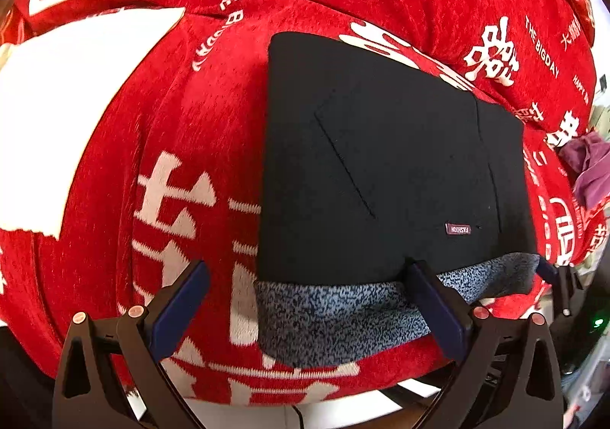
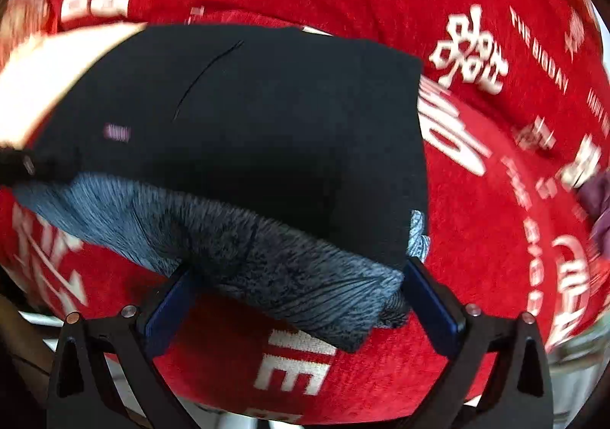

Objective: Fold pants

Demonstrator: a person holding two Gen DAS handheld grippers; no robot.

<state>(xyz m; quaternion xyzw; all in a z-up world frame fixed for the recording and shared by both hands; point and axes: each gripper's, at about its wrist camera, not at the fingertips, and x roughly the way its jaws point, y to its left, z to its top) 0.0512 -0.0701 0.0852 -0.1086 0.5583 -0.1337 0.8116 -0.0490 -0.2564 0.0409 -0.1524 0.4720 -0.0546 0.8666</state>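
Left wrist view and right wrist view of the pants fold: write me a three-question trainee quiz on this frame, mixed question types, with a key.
1. True or false: the folded black fabric pants lie on a red blanket with white lettering.
2. Multiple choice: the lining showing along the pants' near edge is A) speckled grey fleece, B) plain white cotton, C) yellow mesh.
3. Short answer: how do the left claw and the right claw stand?

Key:
1. True.
2. A: the grey fleece lining.
3. Both open, each one's fingers spread wide at the pants' near edge; neither is clamped on cloth.
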